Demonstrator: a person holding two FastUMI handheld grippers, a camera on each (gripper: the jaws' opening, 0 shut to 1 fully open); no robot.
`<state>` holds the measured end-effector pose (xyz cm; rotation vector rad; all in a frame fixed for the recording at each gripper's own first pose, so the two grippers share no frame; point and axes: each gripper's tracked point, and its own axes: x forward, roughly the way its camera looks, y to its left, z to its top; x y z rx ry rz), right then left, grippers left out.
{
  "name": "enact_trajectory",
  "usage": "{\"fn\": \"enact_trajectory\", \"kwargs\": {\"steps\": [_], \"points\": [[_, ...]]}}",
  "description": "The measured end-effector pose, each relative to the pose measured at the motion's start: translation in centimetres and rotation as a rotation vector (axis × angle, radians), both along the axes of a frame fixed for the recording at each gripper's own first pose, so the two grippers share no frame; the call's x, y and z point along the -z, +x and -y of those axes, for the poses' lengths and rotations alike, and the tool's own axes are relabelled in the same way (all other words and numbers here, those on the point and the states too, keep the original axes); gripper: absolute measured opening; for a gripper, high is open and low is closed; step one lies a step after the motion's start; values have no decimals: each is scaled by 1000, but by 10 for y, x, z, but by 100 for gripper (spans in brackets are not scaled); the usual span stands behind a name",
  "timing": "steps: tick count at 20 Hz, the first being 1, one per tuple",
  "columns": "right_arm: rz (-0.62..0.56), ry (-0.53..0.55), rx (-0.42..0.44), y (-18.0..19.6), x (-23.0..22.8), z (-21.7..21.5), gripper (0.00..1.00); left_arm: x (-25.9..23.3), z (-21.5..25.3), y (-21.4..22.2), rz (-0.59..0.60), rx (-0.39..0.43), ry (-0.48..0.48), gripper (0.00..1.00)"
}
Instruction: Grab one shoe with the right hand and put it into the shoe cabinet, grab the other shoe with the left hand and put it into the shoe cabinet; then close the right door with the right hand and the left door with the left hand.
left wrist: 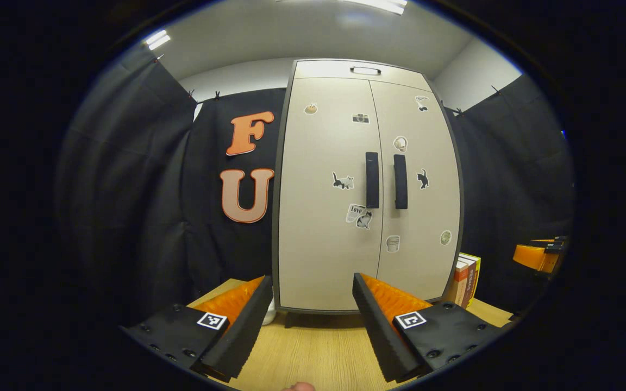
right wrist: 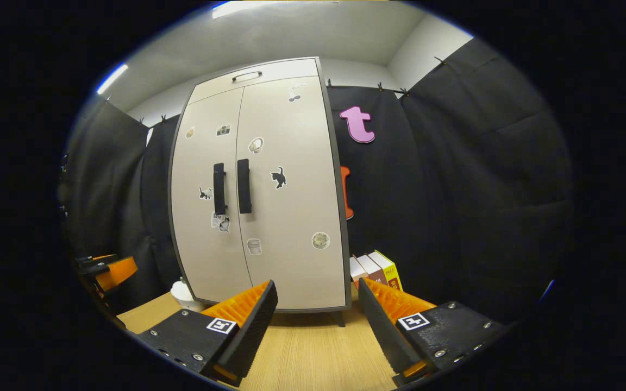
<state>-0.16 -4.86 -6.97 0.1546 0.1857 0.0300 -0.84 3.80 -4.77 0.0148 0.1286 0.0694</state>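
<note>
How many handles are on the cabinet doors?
2: one handle on the left door, the other handle on the right door, side by side at the seam. A third, smaller handle sits on the top panel.

We are facing the shoe cabinet [right wrist: 261, 190] standing on the wooden table [right wrist: 313, 353], both doors closed and their dark handles side by side. Our right gripper [right wrist: 315, 320] is hovering before it, jaws apart and holding nothing. Books [right wrist: 375, 270] are standing just right of the cabinet, and the left gripper [right wrist: 109, 270] is showing at far left.
</note>
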Motion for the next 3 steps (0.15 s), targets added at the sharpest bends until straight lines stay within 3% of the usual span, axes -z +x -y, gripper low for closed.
{"fn": "enact_trajectory", "kwargs": {"steps": [3], "points": [[-1,-4,8,-1,0,3,92,-5,-1,-1,9,2,-10,96]]}}
